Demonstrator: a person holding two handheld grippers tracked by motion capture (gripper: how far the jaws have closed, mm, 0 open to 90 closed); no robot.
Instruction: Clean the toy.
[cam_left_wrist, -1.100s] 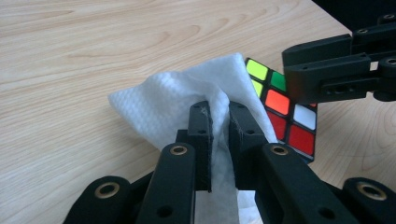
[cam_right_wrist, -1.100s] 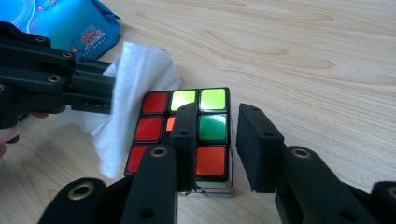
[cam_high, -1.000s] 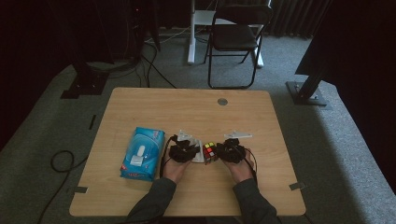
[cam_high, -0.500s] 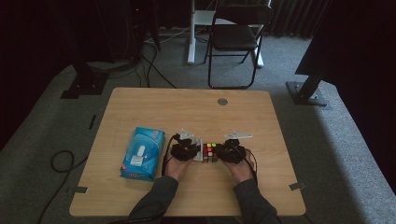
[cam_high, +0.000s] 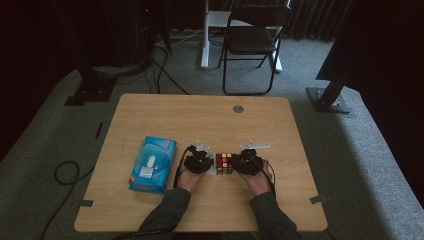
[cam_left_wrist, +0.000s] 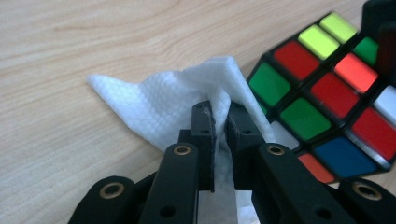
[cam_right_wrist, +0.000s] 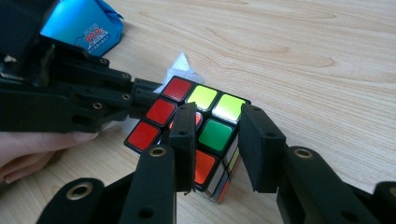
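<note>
- The puzzle cube (cam_high: 224, 163) sits on the table (cam_high: 165, 117) near the middle of its near edge, squarely between the two grippers, with a mixed face of red, green, yellow and white tiles turned up.
- In the right gripper view the cube (cam_right_wrist: 196, 128) stands tilted on an edge or corner rather than flat; its top row reads red, yellow-green, yellow-green.
- The right gripper (cam_high: 248, 164) touches the cube's right side, and its jaws are clamped on one corner portion of it, a pad on either side.
- The left gripper (cam_high: 196, 162) is just beside the cube's left side. Its jaws stand narrow, pinching a white wipe (cam_left_wrist: 177, 100) between the pads.
- The wipe's free fold lies against the cube's left face (cam_left_wrist: 322, 93), so the cloth sits straight ahead of the left jaws towards the cube; I judge the coming move a rub across that face while the right gripper steadies it.
- The left gripper is the one placed to do the wiping.
- A blue pack of wipes (cam_high: 153, 164) lies well apart, towards the table's left edge.
</note>
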